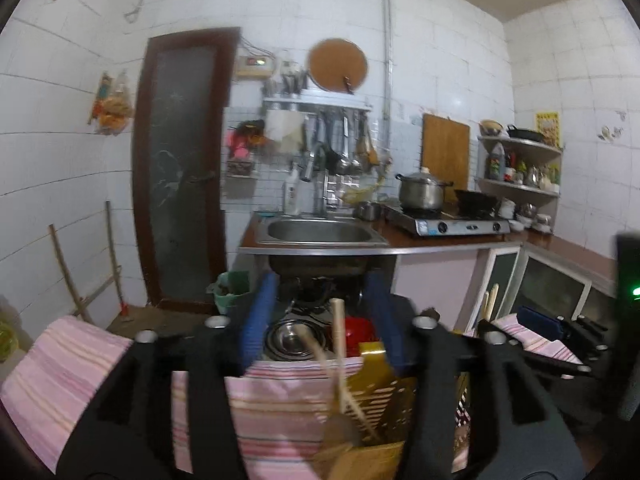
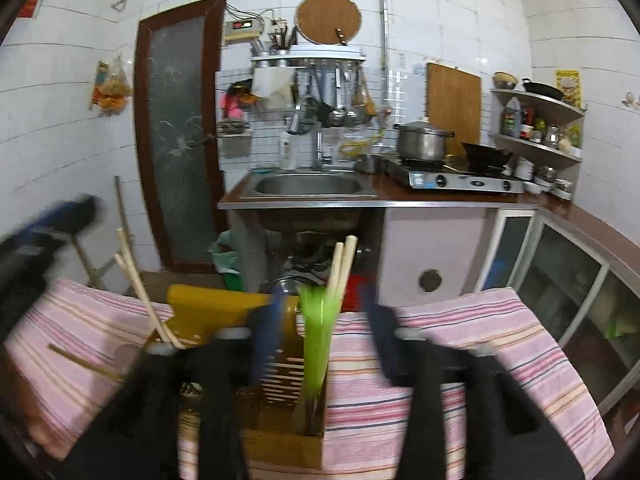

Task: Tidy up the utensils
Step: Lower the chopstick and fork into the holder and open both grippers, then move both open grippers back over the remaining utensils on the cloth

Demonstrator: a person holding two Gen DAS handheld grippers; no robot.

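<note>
Two chopsticks [image 2: 342, 266], green utensil [image 2: 316, 336] in holder [image 2: 280, 376]

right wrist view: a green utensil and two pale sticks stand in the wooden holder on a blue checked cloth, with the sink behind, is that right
Not quite. The cloth is pink with stripes, not blue checked; the right wrist view shows it plainly. The rest holds: the green utensil and two pale sticks stand in the wooden holder, with the sink behind.

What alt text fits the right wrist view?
Open blue tongs hover over a holder with chopsticks and a green utensil, on a pink striped cloth. Behind are a sink and stove.
</note>
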